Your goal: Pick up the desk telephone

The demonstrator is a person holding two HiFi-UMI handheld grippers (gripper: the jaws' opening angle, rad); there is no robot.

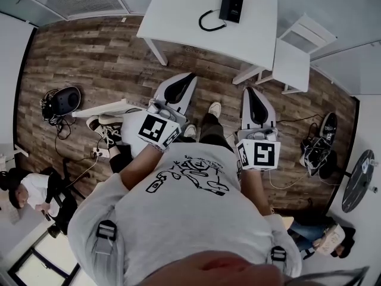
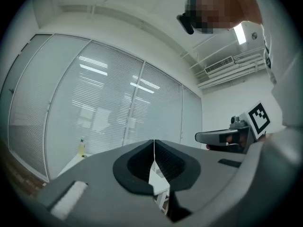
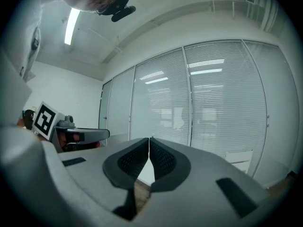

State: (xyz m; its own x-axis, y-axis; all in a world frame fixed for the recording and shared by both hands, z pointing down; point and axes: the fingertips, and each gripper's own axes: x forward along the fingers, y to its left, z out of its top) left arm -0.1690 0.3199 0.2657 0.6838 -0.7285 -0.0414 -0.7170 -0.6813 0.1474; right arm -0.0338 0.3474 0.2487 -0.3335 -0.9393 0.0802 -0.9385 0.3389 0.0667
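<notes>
Standing posture ahead of the reach, seen from the head view. The telephone (image 1: 231,6), black, lies flat on the white tabletop (image 1: 172,16), on the part away from the person. Its cord (image 1: 208,22) loops out beside it on the near left. A white chair (image 1: 294,58) stands at the table's right corner.

The left gripper (image 1: 189,77) and the right gripper (image 1: 250,90) are held level at waist height over the wooden floor (image 1: 107,58), aimed toward the table and well apart from the telephone. In each gripper view the jaws are pressed together with nothing between them. This carrying position probably means the approach has not begun. The jaws would have to part before either gripper could take the telephone.
</notes>
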